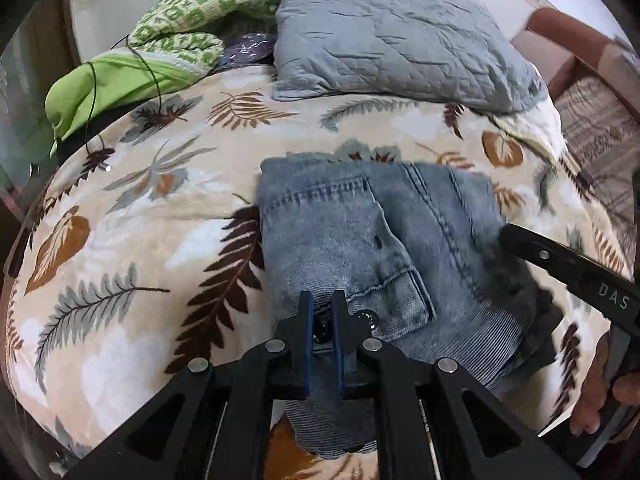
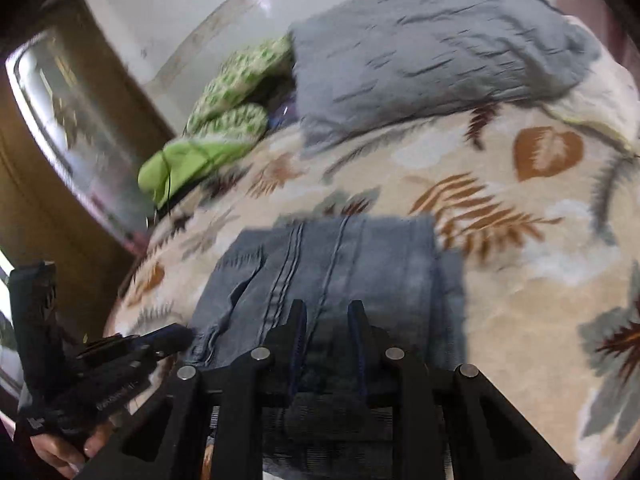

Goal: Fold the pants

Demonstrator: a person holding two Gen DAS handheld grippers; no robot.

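On the leaf-printed blanket of the bed, the blue jeans lie folded into a compact stack, back pocket up, well short of the grey pillow and the green bedding at the head. Both tools bear on the near edge of that stack: the left gripper has its jaws drawn narrow over the ribbed waistband beside the metal button, and the right gripper is likewise nearly closed over the dark near edge, though blur makes it hard to tell how many layers either one pinches. The main risk, as I judge it, is that only the top layer is caught, so lifting or dragging would peel the fold open and skew the stack. Pulling unevenly with the two hands could twist the bundle, and the plush blanket could ride along and bunch beneath it. Letting go carelessly may leave the waistband sprung up instead of flat.
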